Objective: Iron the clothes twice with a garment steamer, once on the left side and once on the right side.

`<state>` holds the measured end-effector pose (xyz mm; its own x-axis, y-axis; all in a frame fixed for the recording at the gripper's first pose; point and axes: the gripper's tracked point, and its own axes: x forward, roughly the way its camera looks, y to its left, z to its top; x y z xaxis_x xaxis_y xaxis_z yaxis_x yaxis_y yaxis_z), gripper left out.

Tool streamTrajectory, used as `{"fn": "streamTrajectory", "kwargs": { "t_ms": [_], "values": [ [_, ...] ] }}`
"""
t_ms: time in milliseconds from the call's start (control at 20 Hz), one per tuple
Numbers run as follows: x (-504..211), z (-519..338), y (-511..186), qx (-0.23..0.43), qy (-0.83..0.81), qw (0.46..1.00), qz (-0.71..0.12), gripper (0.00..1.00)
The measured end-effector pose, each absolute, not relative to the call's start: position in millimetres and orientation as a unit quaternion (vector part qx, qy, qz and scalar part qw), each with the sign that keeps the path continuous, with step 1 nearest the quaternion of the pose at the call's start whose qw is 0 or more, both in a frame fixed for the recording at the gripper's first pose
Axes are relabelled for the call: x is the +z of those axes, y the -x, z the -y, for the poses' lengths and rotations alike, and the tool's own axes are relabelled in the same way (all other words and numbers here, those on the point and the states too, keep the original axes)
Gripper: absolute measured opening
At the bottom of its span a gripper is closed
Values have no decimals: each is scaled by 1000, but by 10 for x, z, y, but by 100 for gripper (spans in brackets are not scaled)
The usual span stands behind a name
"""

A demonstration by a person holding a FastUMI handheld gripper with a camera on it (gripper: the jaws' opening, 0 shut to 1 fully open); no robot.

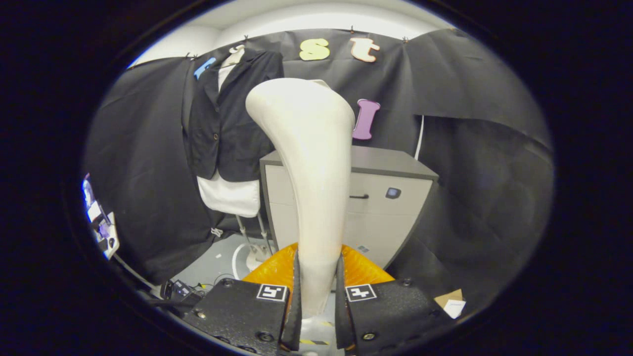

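Against the booth's black cloth wall (138, 163), on the left, a dark button-front jacket (232, 113) hangs on a pale dressmaker's form (230, 195). The form's white lower body shows below the jacket hem, and its thin metal legs (252, 237) stand on the grey floor (212, 262). The jacket hangs well beyond the claw and to the left of the steamer.

In the middle, the claw (318, 291) is closed on the narrow handle of a cream-white plastic garment steamer (306, 163). Both fingers press on the handle's sides, so the gap between them is only as wide as the handle. The steamer rises upright from between the fingers, widening to a broad rounded head that overlaps the jacket's right edge in this view. An orange, ribbed part (277, 269) shows just ahead of the fingers on either side of the handle.

Behind the steamer and to its right stands a grey-topped cabinet (385, 198) with pale drawer fronts and a dark handle. Further right, a small piece of brown card with white paper (451, 302) lies on the floor.
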<state>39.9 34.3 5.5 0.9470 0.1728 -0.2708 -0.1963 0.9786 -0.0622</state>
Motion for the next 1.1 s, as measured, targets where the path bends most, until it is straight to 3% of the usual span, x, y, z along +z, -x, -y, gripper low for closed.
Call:
{"fn": "streamTrajectory", "kwargs": {
  "t_ms": [1100],
  "values": [
    [-262,188,-25,93,-4,984,-151,30]
  ]
}}
